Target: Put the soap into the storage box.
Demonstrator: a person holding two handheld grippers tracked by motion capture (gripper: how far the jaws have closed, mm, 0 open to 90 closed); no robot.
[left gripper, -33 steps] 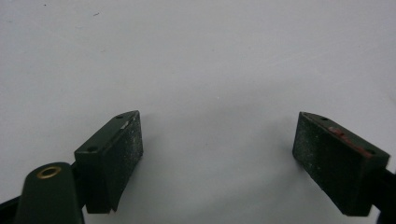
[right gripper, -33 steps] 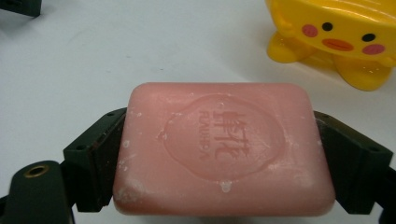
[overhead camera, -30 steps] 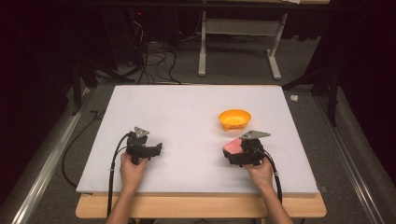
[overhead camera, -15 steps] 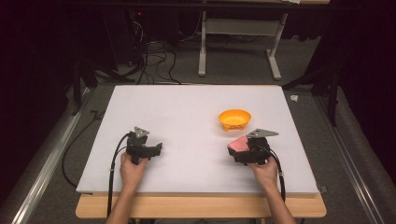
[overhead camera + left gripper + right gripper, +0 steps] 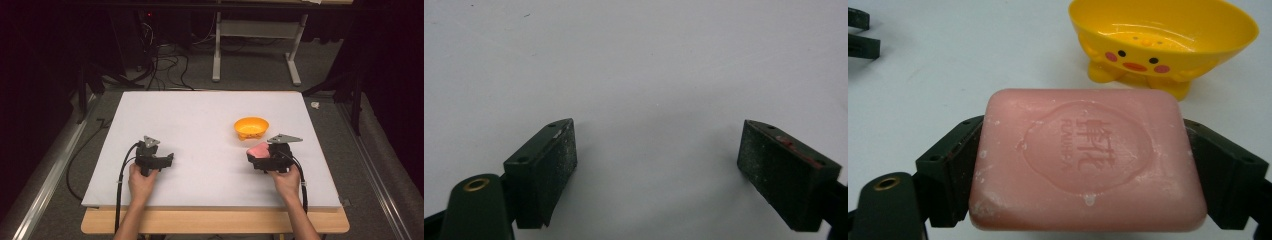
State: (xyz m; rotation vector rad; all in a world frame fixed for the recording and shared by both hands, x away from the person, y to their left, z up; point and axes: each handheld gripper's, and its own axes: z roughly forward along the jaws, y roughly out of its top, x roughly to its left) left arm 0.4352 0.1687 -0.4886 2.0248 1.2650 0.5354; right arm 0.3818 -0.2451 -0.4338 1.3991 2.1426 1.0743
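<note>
Pink soap (image 5: 1088,162) edges hidden under right gripper (image 5: 1083,170) jaws

White rectangular tabletop (image 5: 200,125) sits on a pale wooden frame (image 5: 215,222), grey carpeted floor (image 5: 55,165) all around. Behind it, tangled black cables (image 5: 165,65) and a white metal desk stand (image 5: 255,55). A small white scrap (image 5: 315,105) lies just right of the tabletop.

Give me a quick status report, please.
Right gripper shut on pink soap. Left gripper open, idle. Yellow dish just ahead, path clear.
</note>
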